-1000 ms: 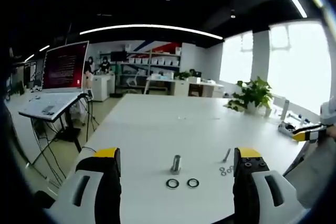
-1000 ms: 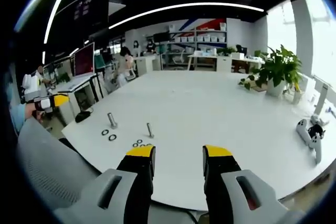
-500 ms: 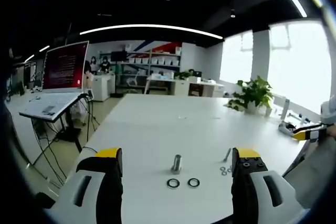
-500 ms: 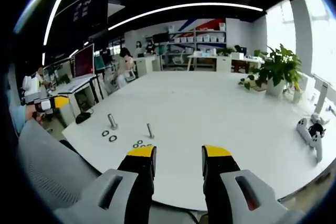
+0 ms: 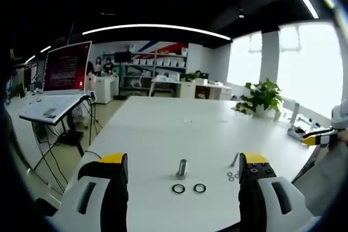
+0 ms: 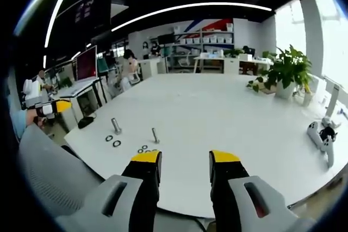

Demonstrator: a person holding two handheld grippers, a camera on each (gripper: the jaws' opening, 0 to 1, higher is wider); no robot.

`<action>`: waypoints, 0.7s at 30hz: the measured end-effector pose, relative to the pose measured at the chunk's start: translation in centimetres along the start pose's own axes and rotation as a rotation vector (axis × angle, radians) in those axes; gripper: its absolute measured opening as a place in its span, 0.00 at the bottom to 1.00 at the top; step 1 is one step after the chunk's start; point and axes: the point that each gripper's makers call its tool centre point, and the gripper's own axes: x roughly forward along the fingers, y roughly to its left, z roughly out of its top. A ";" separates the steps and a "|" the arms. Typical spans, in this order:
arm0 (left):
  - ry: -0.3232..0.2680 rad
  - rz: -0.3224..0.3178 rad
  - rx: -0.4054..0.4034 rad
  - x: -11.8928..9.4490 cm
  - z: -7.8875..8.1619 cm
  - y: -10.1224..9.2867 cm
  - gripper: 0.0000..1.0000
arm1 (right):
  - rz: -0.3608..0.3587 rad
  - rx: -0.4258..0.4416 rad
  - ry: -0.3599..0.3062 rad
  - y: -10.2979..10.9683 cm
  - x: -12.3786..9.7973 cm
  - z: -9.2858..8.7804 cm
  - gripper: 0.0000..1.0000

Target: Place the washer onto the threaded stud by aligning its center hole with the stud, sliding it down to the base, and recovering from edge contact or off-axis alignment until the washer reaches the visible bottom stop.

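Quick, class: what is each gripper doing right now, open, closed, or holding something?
Left gripper: open, holding nothing, above the table edge.
Right gripper: open, holding nothing.

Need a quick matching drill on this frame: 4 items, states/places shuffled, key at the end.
Column 1:
1. threaded stud
2. two dark washers
3. left tongs
4. potted plant

Column 2:
A. open, holding nothing
B. lying flat on the table, just nearer the camera than the stud
C. standing upright, nothing slid onto it
D. at the table's far right edge, by the window

Pairs: 1-C, 2-B, 3-A, 4-D
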 end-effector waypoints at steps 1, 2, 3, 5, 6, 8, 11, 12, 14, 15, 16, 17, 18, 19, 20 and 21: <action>0.000 -0.001 0.000 0.0 0.0 0.0 0.83 | 0.000 0.003 -0.001 0.0 0.0 0.0 0.38; -0.001 -0.002 0.001 0.0 0.0 0.0 0.83 | 0.004 0.003 0.003 0.1 0.0 -0.1 0.38; 0.000 -0.002 0.001 0.0 0.0 -0.1 0.82 | 0.004 0.002 0.006 0.1 0.0 -0.1 0.38; 0.001 -0.002 0.000 0.0 0.0 -0.1 0.81 | 0.003 0.001 0.006 0.0 0.0 -0.1 0.38; -0.001 -0.001 0.000 0.0 0.0 0.0 0.81 | 0.005 0.003 0.005 0.1 0.0 -0.1 0.38; -0.002 -0.001 -0.002 0.0 0.0 0.0 0.81 | 0.007 0.000 0.011 0.1 0.0 -0.2 0.38; -0.002 -0.002 -0.002 0.0 0.1 0.0 0.81 | 0.009 -0.002 0.014 0.1 0.1 -0.2 0.38; -0.002 -0.003 -0.002 0.0 0.1 -0.1 0.81 | 0.010 -0.002 0.016 0.1 0.1 -0.3 0.38; -0.002 -0.005 -0.002 0.0 0.1 -0.1 0.81 | 0.008 -0.004 0.018 0.1 0.1 -0.3 0.38; -0.005 -0.005 -0.002 -0.1 0.1 -0.1 0.81 | 0.003 -0.005 0.019 0.0 0.1 -0.3 0.39; -0.006 -0.005 -0.003 -0.1 0.1 -0.1 0.81 | 0.002 -0.005 0.021 0.0 0.1 -0.4 0.40; -0.006 -0.005 -0.003 -0.1 0.1 -0.1 0.81 | 0.006 -0.004 0.028 0.1 0.1 -0.5 0.40; -0.007 -0.005 -0.004 -0.1 0.1 -0.1 0.81 | 0.011 -0.004 0.040 0.1 0.1 -0.7 0.40; -0.008 -0.005 -0.004 -0.1 0.2 -0.1 0.80 | 0.015 -0.007 0.045 0.2 0.1 -0.7 0.39; -0.009 -0.007 -0.003 -0.1 0.2 -0.1 0.80 | 0.032 -0.002 0.035 0.5 0.2 -0.6 0.39; -0.009 -0.008 -0.002 -0.1 0.2 -0.1 0.80 | 0.049 0.006 0.027 0.8 0.2 -0.5 0.37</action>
